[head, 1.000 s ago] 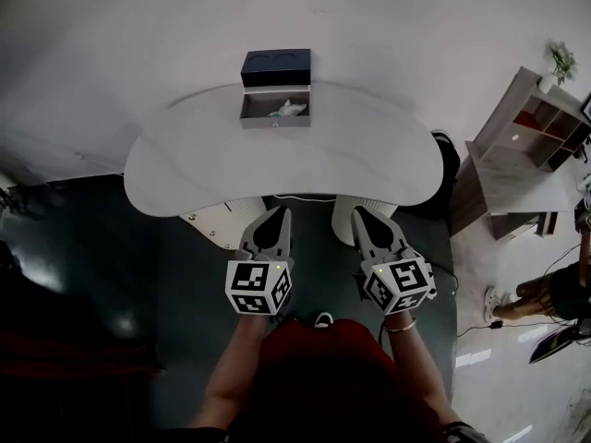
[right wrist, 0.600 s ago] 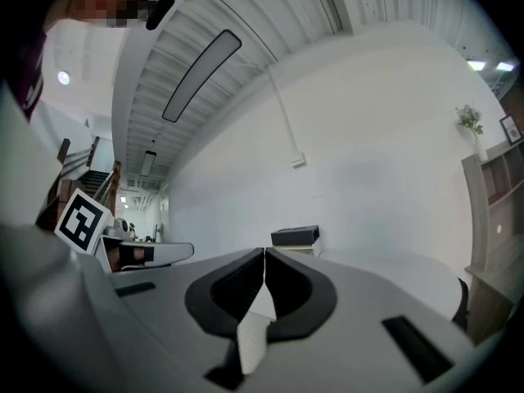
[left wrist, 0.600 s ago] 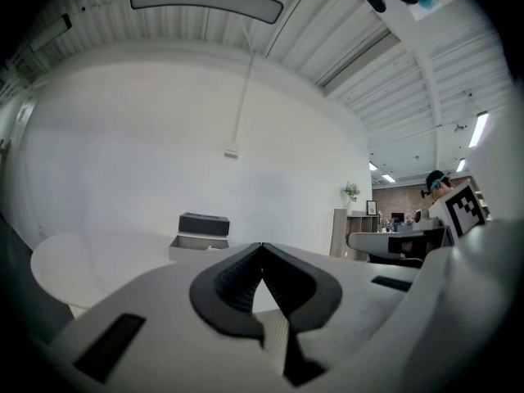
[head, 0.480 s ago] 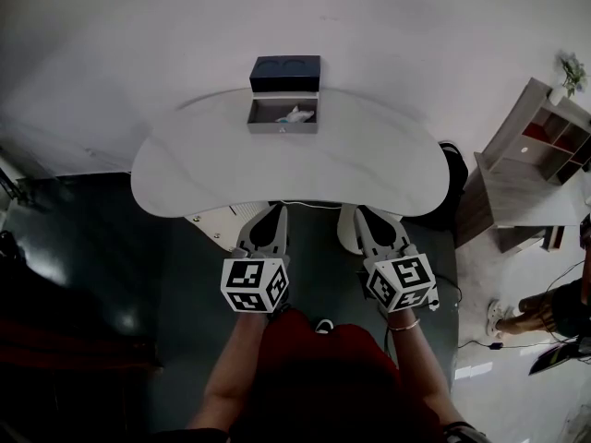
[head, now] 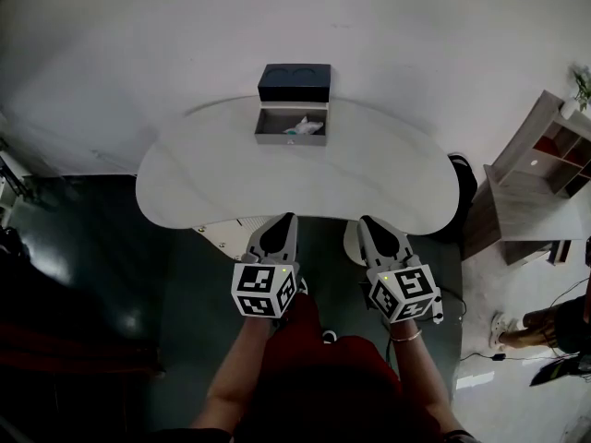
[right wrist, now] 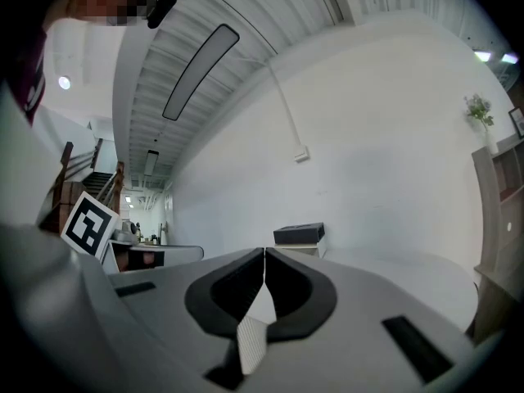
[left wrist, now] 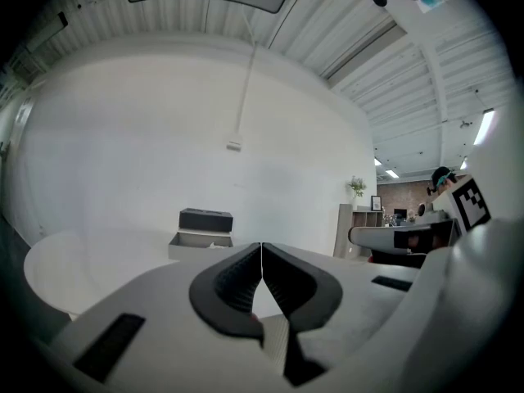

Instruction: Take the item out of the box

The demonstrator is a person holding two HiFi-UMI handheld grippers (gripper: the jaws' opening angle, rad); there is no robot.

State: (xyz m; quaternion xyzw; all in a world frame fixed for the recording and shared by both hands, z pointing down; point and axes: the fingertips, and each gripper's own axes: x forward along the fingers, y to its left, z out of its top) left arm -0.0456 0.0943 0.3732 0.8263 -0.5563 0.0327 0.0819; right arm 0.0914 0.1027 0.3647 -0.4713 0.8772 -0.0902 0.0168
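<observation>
An open grey box (head: 291,134) sits at the far middle of the white table (head: 212,178), its dark lid (head: 295,82) standing up behind it. A white and light-blue item (head: 305,125) lies inside. The box (left wrist: 201,241) shows far off in the left gripper view, and the box (right wrist: 300,237) also in the right gripper view. My left gripper (head: 286,220) and right gripper (head: 367,221) hover side by side at the table's near edge, both shut and empty, far from the box.
A wooden shelf unit (head: 536,183) stands to the right of the table. A white wall rises behind the box. Dark floor (head: 83,275) lies to the left. A person's legs (head: 554,326) show at the far right edge.
The box and table have slid slightly right and nearer in the head view as the head shifted. Both grippers stay shut and low by the near edge, a little closer to the table.
</observation>
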